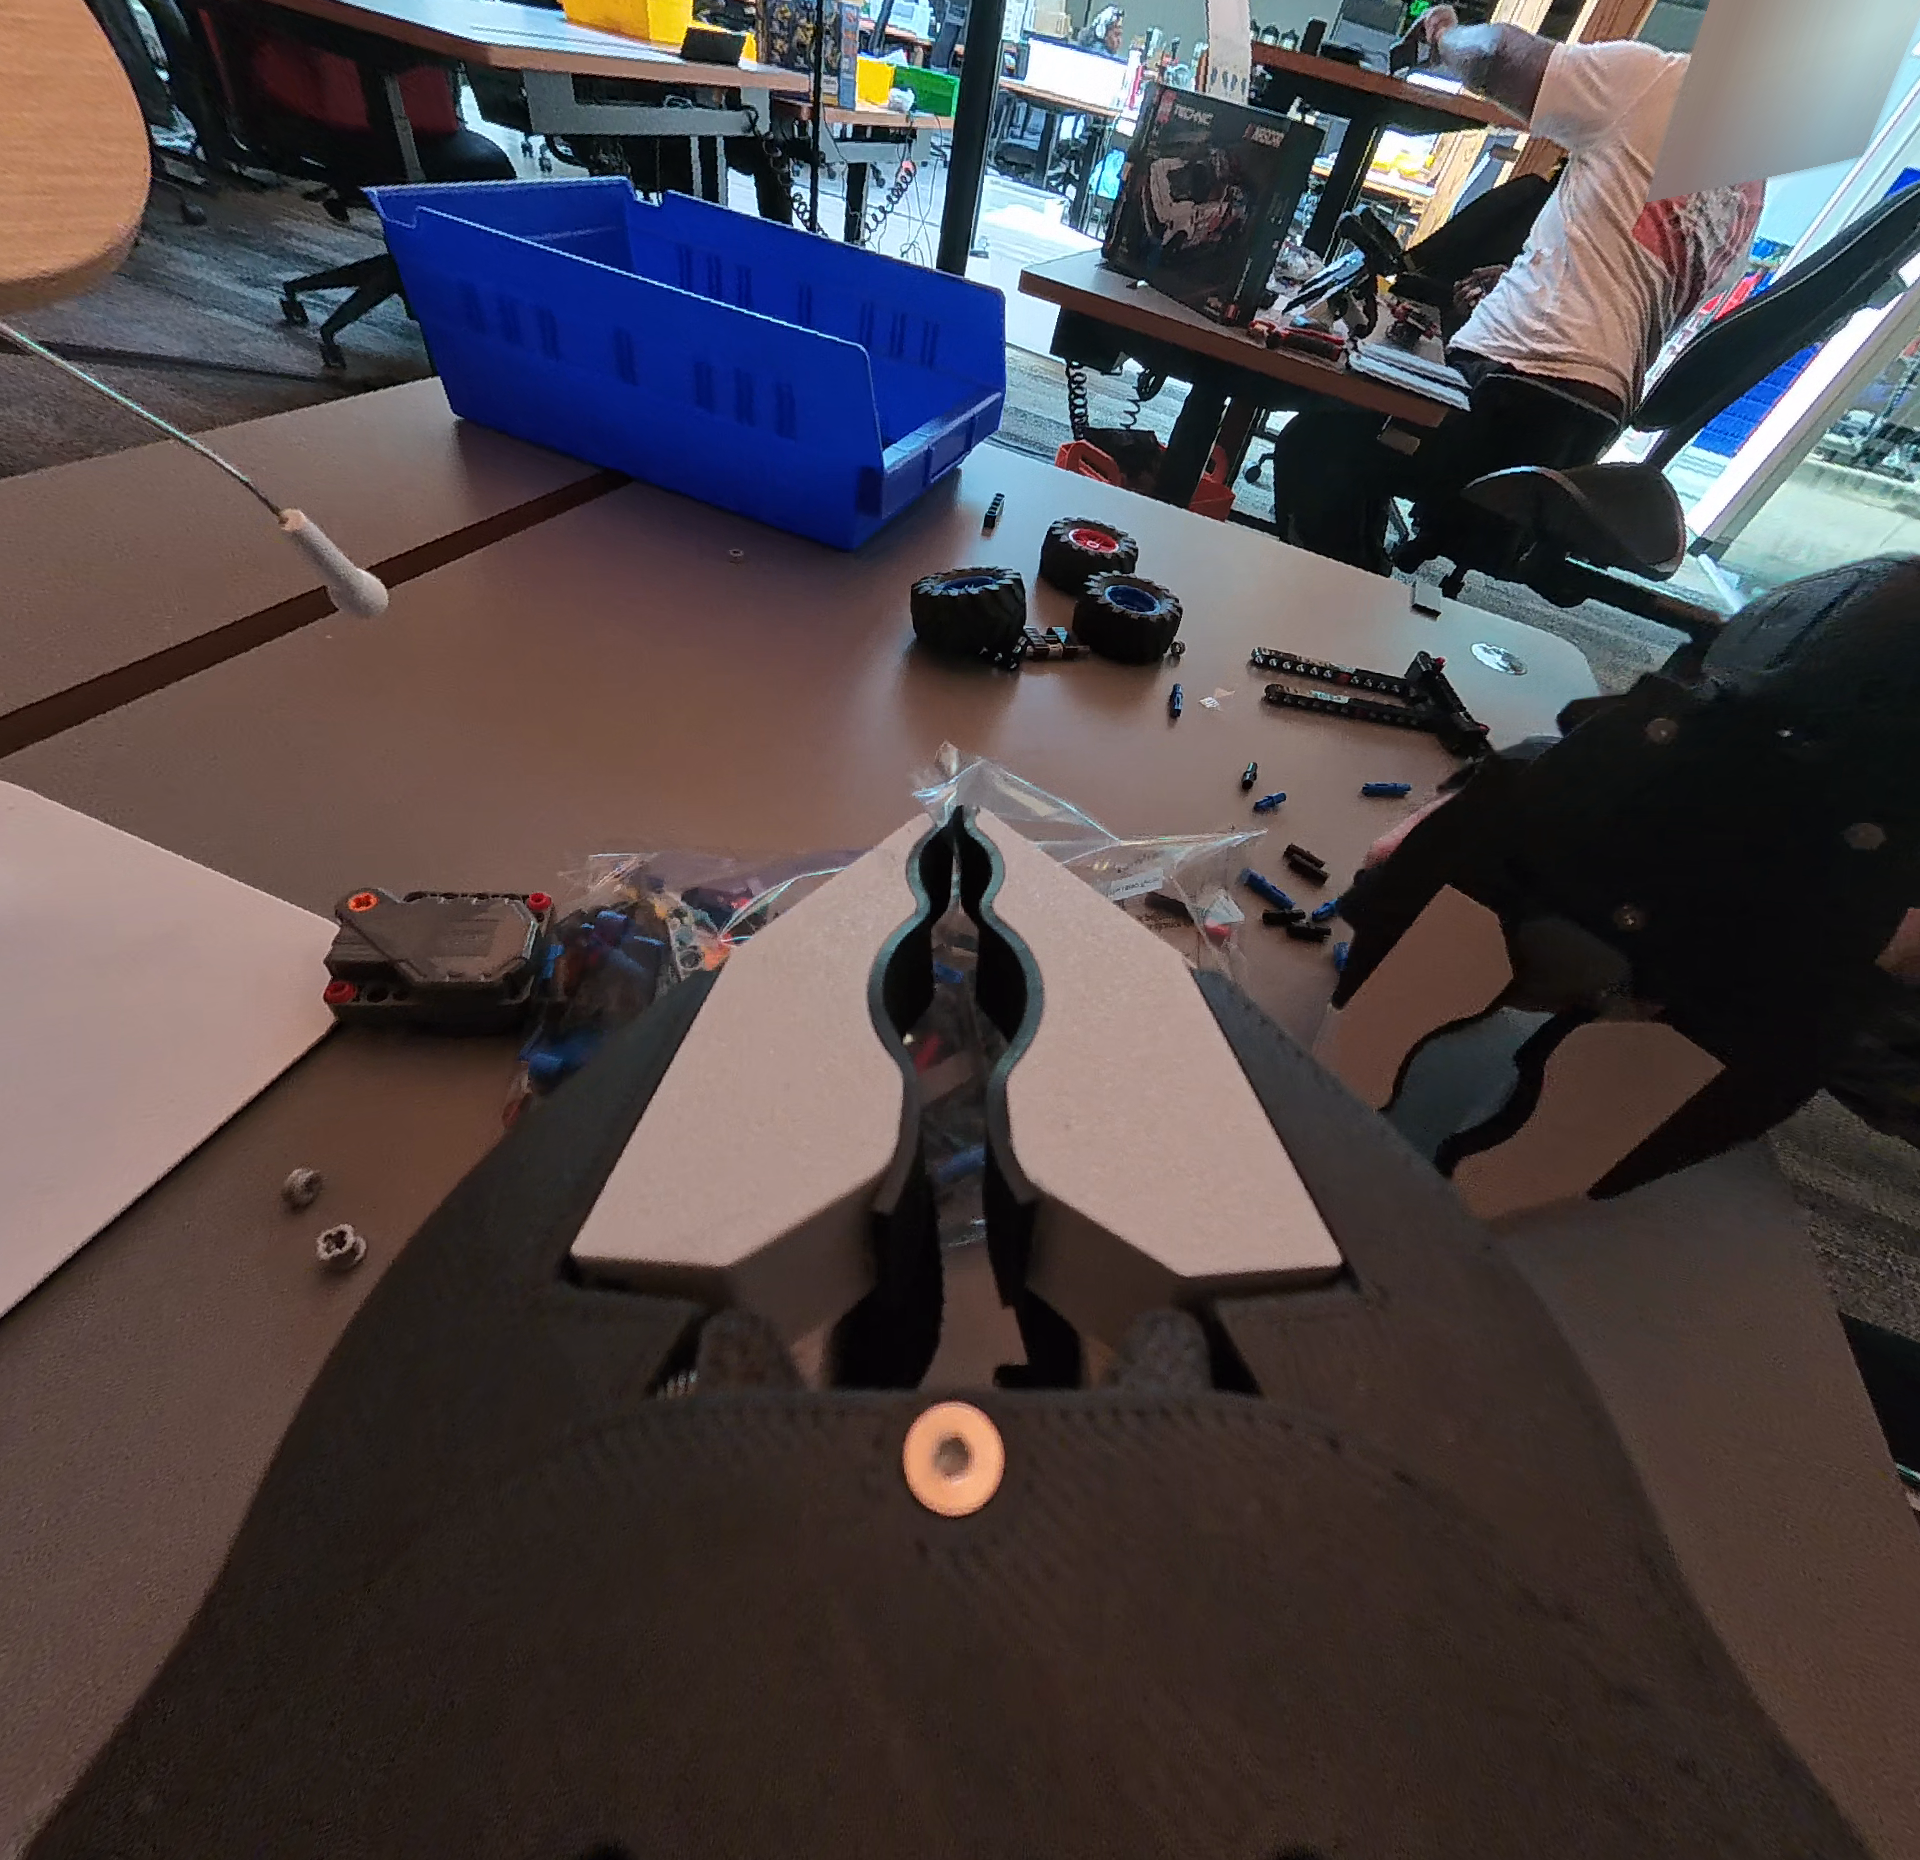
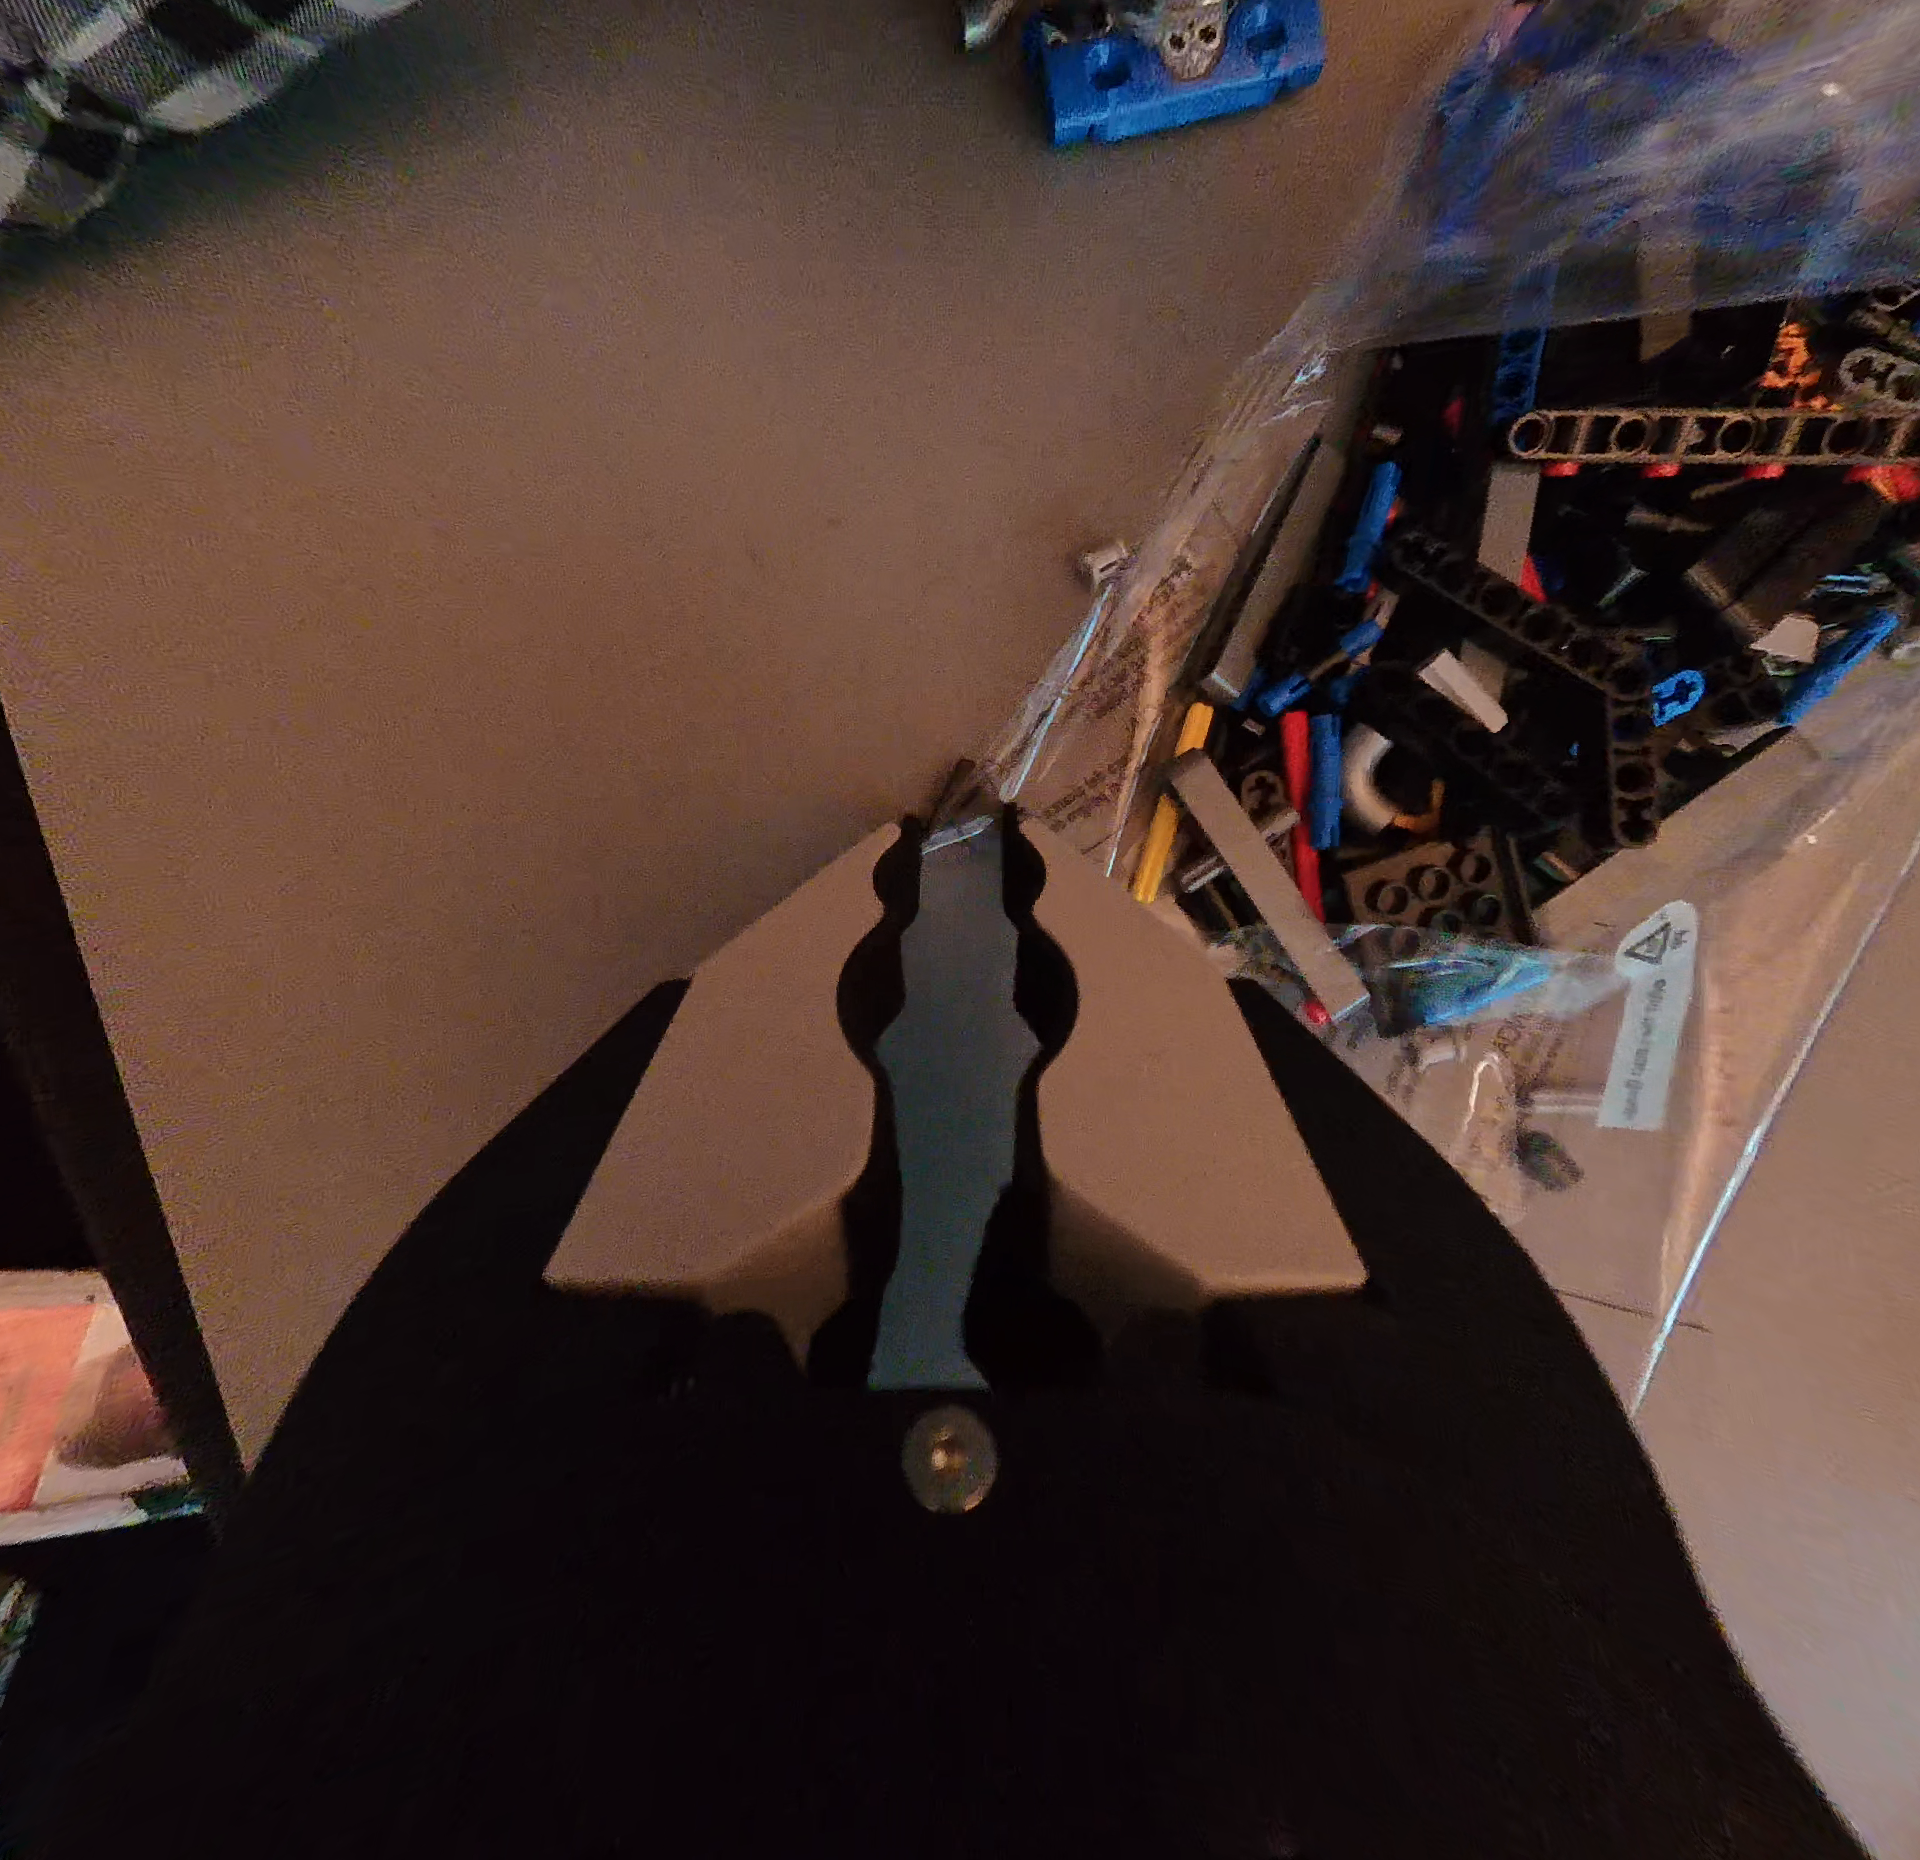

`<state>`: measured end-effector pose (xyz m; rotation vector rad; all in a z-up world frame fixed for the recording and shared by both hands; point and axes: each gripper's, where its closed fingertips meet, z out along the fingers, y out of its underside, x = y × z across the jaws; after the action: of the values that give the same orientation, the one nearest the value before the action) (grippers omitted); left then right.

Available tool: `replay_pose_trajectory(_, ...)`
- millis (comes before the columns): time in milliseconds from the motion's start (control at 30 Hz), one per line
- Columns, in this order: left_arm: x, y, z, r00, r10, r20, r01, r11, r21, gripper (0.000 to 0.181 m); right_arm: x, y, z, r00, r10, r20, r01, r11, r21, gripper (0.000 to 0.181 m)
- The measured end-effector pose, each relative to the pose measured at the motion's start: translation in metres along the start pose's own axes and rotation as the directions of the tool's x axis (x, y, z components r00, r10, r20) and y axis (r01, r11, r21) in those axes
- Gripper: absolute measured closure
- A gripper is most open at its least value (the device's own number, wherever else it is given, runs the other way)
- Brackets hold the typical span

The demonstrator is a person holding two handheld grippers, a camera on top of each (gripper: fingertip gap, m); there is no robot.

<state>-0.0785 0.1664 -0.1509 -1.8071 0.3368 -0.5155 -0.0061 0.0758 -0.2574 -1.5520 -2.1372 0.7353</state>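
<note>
Your left gripper (image 1: 958, 831) is closed, pinching the clear bag of building parts (image 1: 665, 917). Your right gripper (image 2: 961, 823) nips the same bag's corner. The bag lies near you on the table (image 1: 623, 688), its pieces inside.

Right gripper pinching a clear bag's corner

The right gripper (image 2: 961, 823) has its jaws nearly closed on the corner of a clear plastic bag (image 2: 1143, 667) of black, blue and red building-toy pieces lying on the brown surface (image 2: 571, 511); a blue toy block (image 2: 1174, 65) sits well apart.
</note>
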Motion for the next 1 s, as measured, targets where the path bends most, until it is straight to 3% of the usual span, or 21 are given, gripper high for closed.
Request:
replay_pose_trajectory(133, 0.002, 0.001, 0.001, 1.0, 0.007, -0.004, -0.007, 1.0, -0.008, 0.181, -0.006, -0.003, 0.003, 1.0, 0.002, 0.018, -0.002, 1.0, 0.016, 0.181)
replay_pose_trajectory(333, 0.002, 0.0, 0.001, 1.0, 0.007, -0.005, -0.007, 1.0, -0.005, 0.181, -0.028, -0.006, -0.008, 0.996, 0.003, 0.094, -0.008, 0.999, 0.048, 0.181)
replay_pose_trajectory(467, 0.002, 0.001, 0.001, 1.0, 0.006, -0.005, -0.006, 1.0, -0.005, 0.181, -0.037, -0.004, -0.018, 0.996, -0.011, 0.088, 0.005, 0.998, 0.063, 0.161)
replay_pose_trajectory(667, 0.003, 0.001, 0.002, 1.0, 0.007, -0.006, -0.007, 1.0, -0.009, 0.181, -0.046, -0.003, -0.007, 0.993, -0.096, 0.072, 0.095, 0.995, 0.023, 0.156)
replay_pose_trajectory(1000, 0.003, 0.0, 0.001, 1.0, 0.011, -0.006, -0.011, 1.0, -0.008, 0.181, -0.055, -0.006, 0.003, 0.992, -0.037, 0.122, 0.034, 0.999, 0.033, 0.172)
